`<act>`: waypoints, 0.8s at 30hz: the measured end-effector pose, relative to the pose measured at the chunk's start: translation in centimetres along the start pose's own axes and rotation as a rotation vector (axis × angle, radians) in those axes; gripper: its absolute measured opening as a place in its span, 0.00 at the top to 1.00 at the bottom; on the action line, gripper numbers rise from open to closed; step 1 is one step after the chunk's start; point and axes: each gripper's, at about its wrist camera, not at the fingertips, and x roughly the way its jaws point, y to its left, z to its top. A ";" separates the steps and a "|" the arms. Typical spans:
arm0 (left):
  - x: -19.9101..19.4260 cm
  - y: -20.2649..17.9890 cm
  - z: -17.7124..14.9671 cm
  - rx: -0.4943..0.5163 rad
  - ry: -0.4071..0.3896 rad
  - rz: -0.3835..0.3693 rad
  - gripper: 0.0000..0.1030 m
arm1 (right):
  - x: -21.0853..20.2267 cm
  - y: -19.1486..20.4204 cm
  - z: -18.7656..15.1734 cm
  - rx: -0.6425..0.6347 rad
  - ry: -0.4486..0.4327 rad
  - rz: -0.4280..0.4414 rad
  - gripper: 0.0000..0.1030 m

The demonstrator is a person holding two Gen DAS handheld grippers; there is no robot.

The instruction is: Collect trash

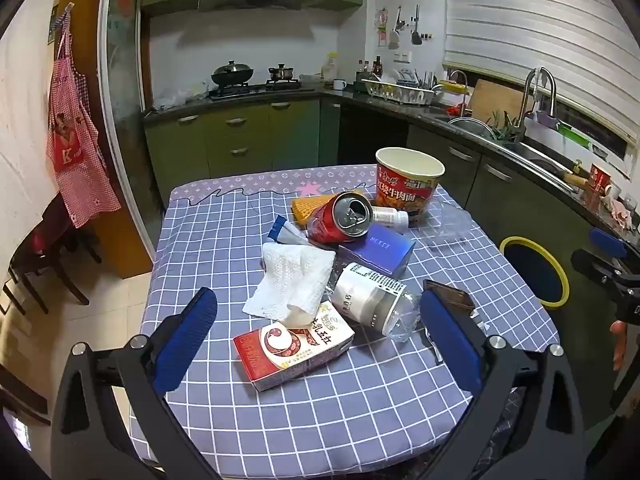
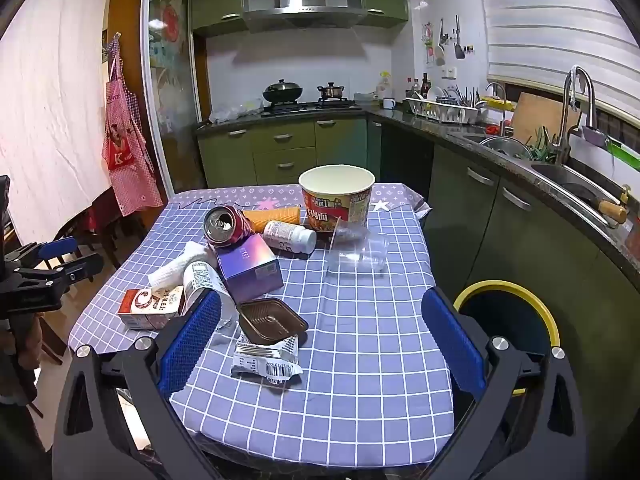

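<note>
Kitchen w/ green cabinets (image 2: 280,148); checked tablecloth (image 2: 360,360) holds trash.

The bench (image 2: 360,360) carries a cloth in blue-grey with a white grid, its far edge lilac with a small white motif. Left tongs (image 1: 320,336) and right tongs (image 2: 320,344): black frames, blue textured pads. Soda can (image 1: 340,220): red body, silver top. Noodle cup (image 2: 337,196): red and orange print, cream interior. Box (image 2: 248,268): iridescent purple-blue. Carton (image 1: 294,346): red and cream with a swirl. Paper towel (image 1: 294,280): white. Tray (image 2: 272,320): brown. Bin (image 2: 508,316) at right: yellow rim, dark interior. Cabinets (image 2: 280,148): olive green. Apron (image 1: 76,128) at left: red-and-white check.
</note>
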 end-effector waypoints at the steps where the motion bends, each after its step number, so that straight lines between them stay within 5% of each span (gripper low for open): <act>1: 0.0 0.0 0.0 0.007 -0.003 0.003 0.06 | 0.0 0.0 0.0 0.007 0.004 0.003 0.04; 24: 0.0 -0.1 0.0 0.012 0.001 0.006 0.06 | 0.2 -0.1 0.0 0.001 0.006 0.002 0.04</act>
